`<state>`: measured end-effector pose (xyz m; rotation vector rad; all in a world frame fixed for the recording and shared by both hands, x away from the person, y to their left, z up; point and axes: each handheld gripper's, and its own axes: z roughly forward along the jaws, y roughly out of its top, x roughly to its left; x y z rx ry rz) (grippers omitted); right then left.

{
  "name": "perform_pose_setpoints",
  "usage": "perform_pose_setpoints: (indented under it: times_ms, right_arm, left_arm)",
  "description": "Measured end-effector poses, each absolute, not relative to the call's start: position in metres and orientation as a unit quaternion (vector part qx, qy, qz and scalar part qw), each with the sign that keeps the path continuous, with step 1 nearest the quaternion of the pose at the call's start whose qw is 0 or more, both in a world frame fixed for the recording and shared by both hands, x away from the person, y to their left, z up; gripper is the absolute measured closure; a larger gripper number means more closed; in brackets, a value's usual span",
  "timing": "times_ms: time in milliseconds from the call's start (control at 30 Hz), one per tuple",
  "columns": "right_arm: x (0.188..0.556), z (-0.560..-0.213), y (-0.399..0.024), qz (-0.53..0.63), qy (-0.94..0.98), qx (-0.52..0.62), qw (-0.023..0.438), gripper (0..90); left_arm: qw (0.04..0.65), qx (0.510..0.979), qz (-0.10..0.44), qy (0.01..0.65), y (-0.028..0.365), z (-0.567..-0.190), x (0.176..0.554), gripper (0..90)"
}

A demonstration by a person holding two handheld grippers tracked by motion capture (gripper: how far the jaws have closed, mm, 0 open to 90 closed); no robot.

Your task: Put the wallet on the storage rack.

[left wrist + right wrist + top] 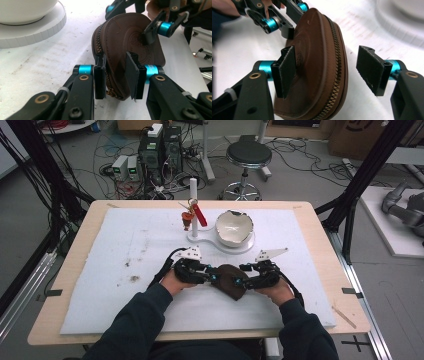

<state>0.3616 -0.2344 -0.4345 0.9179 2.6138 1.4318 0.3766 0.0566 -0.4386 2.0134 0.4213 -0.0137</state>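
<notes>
A brown leather zip pouch (231, 280) stands on its edge on the white mat, between my two grippers near the front middle. My left gripper (212, 276) comes at it from the left. In the left gripper view both pads of my left gripper (116, 72) press on the sides of the pouch (125, 37) at its zipped rim. My right gripper (243, 282) is at the pouch's right end. In the right gripper view my right gripper (327, 70) straddles the pouch (317, 62). One pad lies along the leather face and the other stands apart from the zip side.
A white bowl (234, 227) sits on a white stand (220, 246) behind the pouch. The stand's post (193, 195) carries a red tag and keys (194, 214). The white mat (125, 270) covers most of the wooden table (65, 275).
</notes>
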Motion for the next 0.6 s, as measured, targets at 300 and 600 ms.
perform_pose_setpoints:
  times_ms: [300,600]
  right_arm:
    - [0.361,-0.430,-0.237,0.476,0.834,0.277,-0.041,63.7]
    - [0.353,-0.411,-0.244,0.495,0.831,0.246,0.056,67.0]
  left_arm:
    - [0.516,0.827,0.009,0.222,0.068,-0.430,0.379,51.0]
    - [0.553,0.774,0.077,0.300,0.131,-0.416,0.376,34.1]
